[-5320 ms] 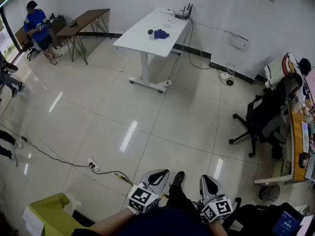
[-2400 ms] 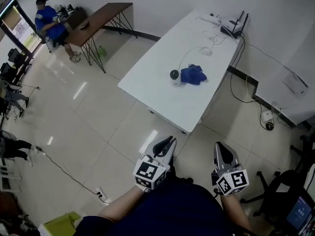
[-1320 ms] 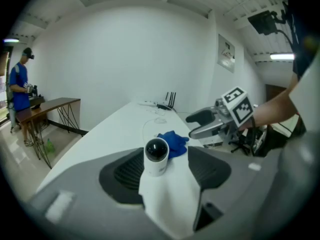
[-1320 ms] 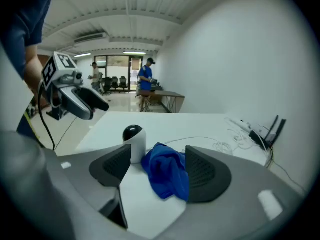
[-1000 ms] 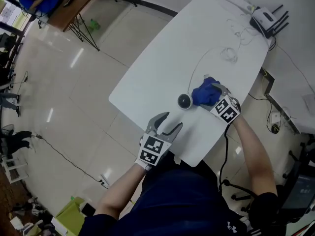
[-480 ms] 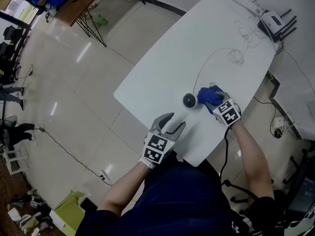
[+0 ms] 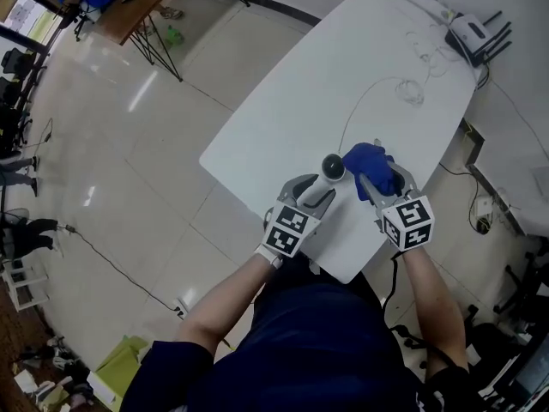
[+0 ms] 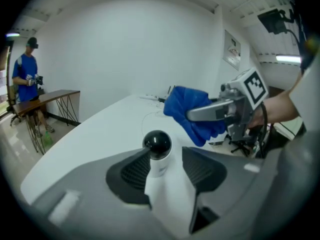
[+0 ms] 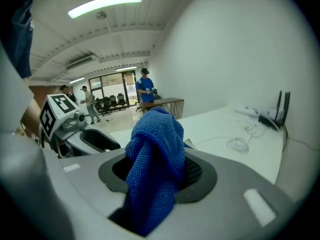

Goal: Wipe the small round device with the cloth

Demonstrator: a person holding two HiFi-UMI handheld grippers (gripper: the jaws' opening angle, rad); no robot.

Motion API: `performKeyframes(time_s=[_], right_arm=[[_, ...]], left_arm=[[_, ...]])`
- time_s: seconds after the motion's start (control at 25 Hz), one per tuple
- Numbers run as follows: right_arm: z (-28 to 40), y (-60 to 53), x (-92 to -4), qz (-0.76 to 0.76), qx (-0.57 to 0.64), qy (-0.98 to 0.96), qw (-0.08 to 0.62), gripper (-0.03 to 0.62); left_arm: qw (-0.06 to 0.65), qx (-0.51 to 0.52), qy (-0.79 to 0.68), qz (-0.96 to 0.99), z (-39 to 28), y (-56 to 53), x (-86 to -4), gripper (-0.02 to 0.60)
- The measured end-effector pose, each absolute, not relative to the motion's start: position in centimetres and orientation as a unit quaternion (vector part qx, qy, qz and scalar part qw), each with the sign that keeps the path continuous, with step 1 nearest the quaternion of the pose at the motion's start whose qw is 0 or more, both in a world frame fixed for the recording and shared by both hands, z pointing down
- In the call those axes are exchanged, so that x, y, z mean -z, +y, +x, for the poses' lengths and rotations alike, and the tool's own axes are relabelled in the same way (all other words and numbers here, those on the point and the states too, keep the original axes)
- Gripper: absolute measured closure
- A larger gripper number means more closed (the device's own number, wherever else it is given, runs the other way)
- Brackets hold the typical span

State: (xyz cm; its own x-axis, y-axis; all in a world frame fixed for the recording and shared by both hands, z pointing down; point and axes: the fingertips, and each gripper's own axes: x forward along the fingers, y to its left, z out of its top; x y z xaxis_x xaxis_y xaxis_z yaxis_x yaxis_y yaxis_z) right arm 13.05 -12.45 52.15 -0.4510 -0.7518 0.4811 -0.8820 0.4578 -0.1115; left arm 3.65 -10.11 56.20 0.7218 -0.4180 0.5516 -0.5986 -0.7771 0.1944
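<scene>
Cloth (image 7: 369, 163), blue and bunched, just beside small round device (image 7: 333, 167).

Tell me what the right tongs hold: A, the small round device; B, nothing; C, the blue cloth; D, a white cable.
C: the blue cloth sits pinched between the pads of the right tongs, whose jaws have just been closing on it.

Left gripper (image 7: 316, 192) moved in around device (image 7: 333, 167), jaws closing, right gripper (image 7: 377, 178) clamped onto cloth (image 7: 367, 157), lifted it up
</scene>
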Motion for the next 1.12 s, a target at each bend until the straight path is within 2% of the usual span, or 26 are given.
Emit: performKeyframes(time_s=[0.12,0.28,0.44,0.6,1.0,1.12], right_arm=[[9.4,-12.4,-50.0,0.482,-0.075,-0.837,0.246,0.408],[5.5,-11.7,-51.8,0.455,0.039,-0.816,0.354,0.407],[3.9,-11.2,-53.5,0.445,0.031,-0.816,0.368,0.407],[5.7,-12.1,-53.4,0.491,-0.077,-0.814,0.301,0.407],[12.7,-13.0,-58.0,0.538,-0.458,-0.707,0.028,0.407],[13.5,-12.4,-61.3,0.539,-0.528,-0.656,-0.012,0.407]], left_arm=[[0.186,-0.246,-0.288,0.907,2.4,-9.3,-56.2,0.382],[0.19,-0.244,-0.315,0.897,-0.5,-7.8,-56.2,0.382],[0.196,-0.245,-0.332,0.89,-2.7,-6.8,-56.1,0.382],[0.196,-0.24,-0.33,0.892,-2.7,-6.7,-55.6,0.382],[0.162,-0.244,-0.295,0.91,2.7,-9.5,-53.9,0.382],[0.162,-0.251,-0.29,0.909,3.3,-9.5,-54.0,0.382]])
